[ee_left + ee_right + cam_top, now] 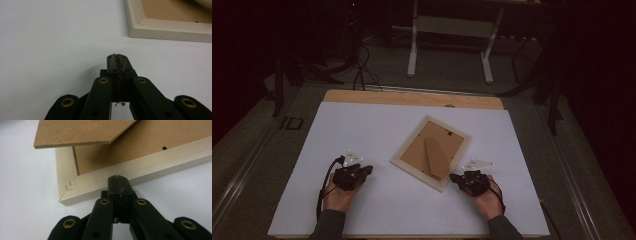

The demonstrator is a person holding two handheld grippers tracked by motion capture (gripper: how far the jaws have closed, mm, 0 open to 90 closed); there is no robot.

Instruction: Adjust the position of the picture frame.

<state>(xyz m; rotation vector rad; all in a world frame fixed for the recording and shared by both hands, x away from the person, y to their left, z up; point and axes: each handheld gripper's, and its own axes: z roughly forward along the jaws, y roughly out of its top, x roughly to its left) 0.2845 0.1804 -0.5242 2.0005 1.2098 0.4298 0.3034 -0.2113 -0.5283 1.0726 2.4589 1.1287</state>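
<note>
Dark room, white desk legs behind; white-covered surface (377, 135) carries picture frame (431, 152) face down. My left tool (117, 56) and right tool (117, 178) both closed, empty.

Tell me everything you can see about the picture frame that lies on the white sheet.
The cream wooden picture frame lies face down and turned at an angle on the white sheet. Its brown fibreboard back faces up, and a brown stand flap is lifted above that back. One mitred corner shows a thin joint line with staple marks. The shut right hand-held gripper sits at its near edge; whether they touch is unclear.
</note>
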